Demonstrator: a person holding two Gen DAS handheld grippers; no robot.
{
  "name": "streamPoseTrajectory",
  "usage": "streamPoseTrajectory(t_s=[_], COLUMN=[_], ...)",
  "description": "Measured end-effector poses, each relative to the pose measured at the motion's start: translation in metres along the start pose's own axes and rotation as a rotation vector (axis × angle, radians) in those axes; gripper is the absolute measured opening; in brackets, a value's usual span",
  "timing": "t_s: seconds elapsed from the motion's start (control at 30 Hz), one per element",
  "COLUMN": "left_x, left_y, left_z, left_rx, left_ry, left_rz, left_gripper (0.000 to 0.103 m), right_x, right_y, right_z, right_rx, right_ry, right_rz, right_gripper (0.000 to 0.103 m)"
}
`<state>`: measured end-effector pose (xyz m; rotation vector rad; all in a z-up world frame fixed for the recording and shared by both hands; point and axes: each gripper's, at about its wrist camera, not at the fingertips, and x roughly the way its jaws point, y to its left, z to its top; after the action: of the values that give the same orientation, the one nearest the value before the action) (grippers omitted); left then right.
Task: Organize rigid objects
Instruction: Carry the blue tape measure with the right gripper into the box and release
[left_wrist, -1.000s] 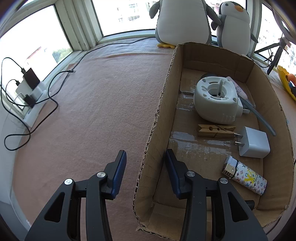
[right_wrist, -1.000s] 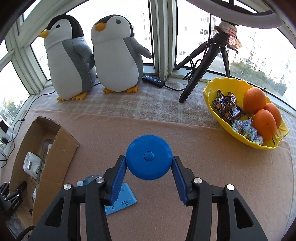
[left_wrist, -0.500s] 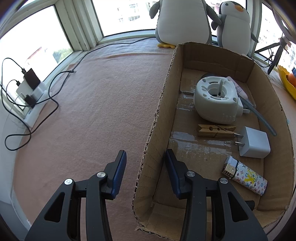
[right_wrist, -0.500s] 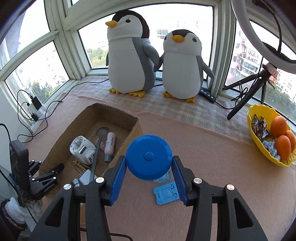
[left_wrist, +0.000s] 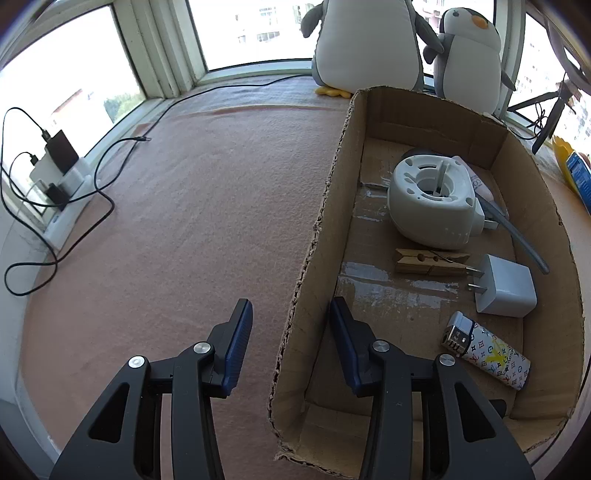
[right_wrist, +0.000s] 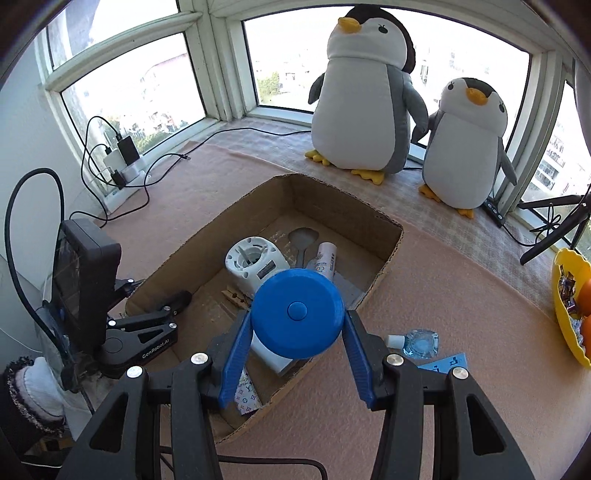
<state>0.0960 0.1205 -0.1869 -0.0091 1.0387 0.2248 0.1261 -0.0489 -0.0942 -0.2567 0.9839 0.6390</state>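
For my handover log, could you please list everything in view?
cardboard box: 1, brown, on the mat
round device: 1, white, in box
clothespin: 1, wooden, in box
charger: 1, white, in box
lighter: 1, patterned, in box
blue disc: 1, held over box
small bottle: 1, clear blue, on mat right of box
plush penguins: 2, by window
yellow bowl: 1, right edge
left gripper: open, straddling box wall
right gripper: shut on blue disc
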Motion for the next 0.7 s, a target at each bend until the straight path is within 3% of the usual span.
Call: streamPoseTrajectory(t_s=[0.33,0.7], left_x=[0.001,0.001], left_y=[0.001,0.0], left_z=[0.0,0.0], left_rx=[-0.008,-0.011], left_ry=[0.0,-0.001], left_rz=[-0.01,-0.011], left_gripper=[0.043,0.043], right_x=[0.031,0.049], right_y=[0.038,0.046], right_z=[-0.003,0.003], right_rx=[-0.067,-0.083], right_ry=[0.06,0.095], right_rz=[0.031,0.024], right_gripper=[0.046,0.046])
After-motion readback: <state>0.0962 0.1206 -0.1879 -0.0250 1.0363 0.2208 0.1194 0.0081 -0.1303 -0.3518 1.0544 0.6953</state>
